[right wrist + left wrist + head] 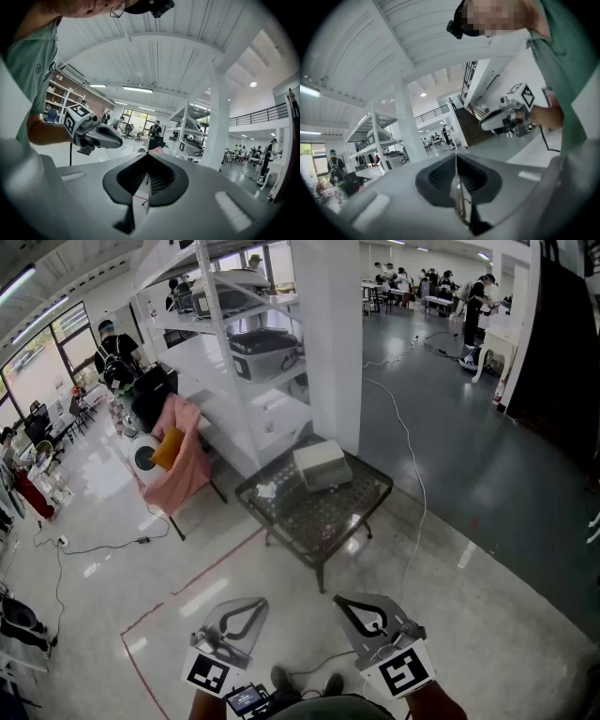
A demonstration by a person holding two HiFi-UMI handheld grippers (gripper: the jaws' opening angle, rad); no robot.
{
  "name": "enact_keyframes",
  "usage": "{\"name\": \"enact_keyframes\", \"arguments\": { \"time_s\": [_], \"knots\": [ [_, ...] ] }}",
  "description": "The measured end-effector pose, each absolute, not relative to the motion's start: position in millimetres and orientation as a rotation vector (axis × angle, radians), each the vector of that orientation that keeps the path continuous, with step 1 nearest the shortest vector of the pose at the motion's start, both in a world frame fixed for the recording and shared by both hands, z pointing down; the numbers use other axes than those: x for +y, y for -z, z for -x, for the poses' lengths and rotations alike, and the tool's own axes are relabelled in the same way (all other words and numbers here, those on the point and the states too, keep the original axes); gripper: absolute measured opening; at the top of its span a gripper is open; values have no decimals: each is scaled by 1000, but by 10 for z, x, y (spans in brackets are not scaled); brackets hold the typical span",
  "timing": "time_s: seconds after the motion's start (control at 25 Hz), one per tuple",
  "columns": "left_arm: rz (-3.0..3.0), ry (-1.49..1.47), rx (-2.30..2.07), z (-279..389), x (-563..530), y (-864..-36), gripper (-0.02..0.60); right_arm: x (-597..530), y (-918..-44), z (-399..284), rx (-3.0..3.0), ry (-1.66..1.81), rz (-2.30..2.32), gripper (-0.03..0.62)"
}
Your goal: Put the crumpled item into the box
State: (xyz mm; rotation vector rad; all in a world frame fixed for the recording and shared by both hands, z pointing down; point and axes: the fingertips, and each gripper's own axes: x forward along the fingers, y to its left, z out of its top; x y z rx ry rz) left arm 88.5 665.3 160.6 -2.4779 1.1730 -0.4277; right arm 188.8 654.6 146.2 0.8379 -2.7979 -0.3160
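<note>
A small dark mesh table [352, 507] stands a few steps ahead in the head view. On it lie a pale closed box [322, 465] and, to its left, a small white crumpled item [267, 490]. My left gripper [249, 607] and right gripper [349, 604] hang side by side low in that view, well short of the table, both shut and empty. In the left gripper view the left gripper [456, 159] has its jaws together, with the right gripper [506, 117] beside it. The right gripper [148, 158] is likewise shut in its own view, with the left gripper [93, 133] in sight.
White shelving [248, 343] and a white pillar [328, 334] rise behind the table. A chair draped in pink cloth [183, 460] stands to the left. A cable [412, 484] runs over the floor at the right, and red tape lines [206, 573] mark the floor. People work far back.
</note>
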Motion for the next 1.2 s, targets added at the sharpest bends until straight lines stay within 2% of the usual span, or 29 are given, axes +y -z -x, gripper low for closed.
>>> {"name": "enact_keyframes", "arguments": {
  "time_s": [0.64, 1.2],
  "knots": [
    [2459, 466, 1202, -837, 6624, -1537, 9, 6448, -1454, -1875, -2835, 282, -841, 6],
    [2577, 391, 1232, -241, 5646, -1797, 9, 5494, -1673, -1335, -2802, 189, -908, 7]
  ]
}}
